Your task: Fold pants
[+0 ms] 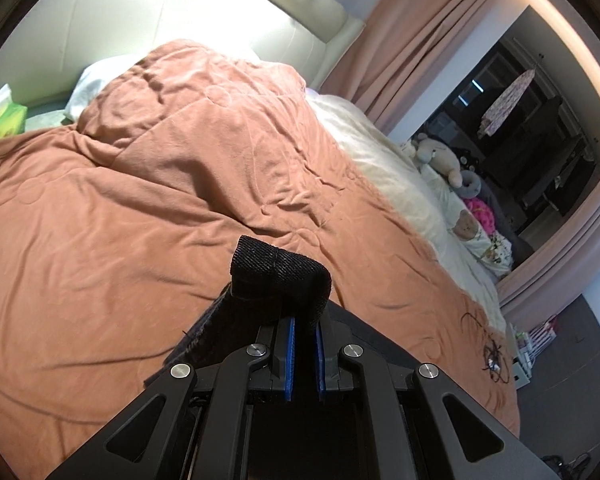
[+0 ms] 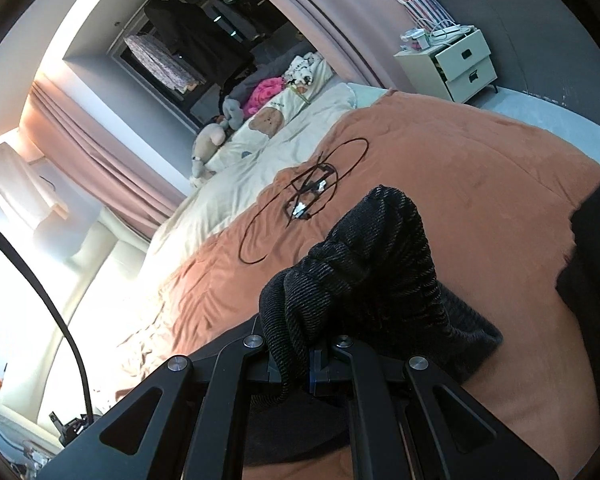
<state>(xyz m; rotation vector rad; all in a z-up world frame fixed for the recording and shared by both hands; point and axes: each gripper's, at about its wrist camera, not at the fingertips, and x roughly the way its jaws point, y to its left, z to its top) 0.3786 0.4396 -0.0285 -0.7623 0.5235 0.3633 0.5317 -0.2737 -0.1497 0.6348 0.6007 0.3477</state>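
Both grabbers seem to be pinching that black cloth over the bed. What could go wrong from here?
1. The left gripper pinches only a small edge of the pants; it could slip out.
2. The right gripper holds a bunched wad, so the fold may come out uneven.
3. A tangled black cord lies on the orange quilt; the hanging cloth might snag it.

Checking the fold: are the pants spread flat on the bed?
No. The pants are bunched, pinched in both shut tongs, left and right, above the quilt.
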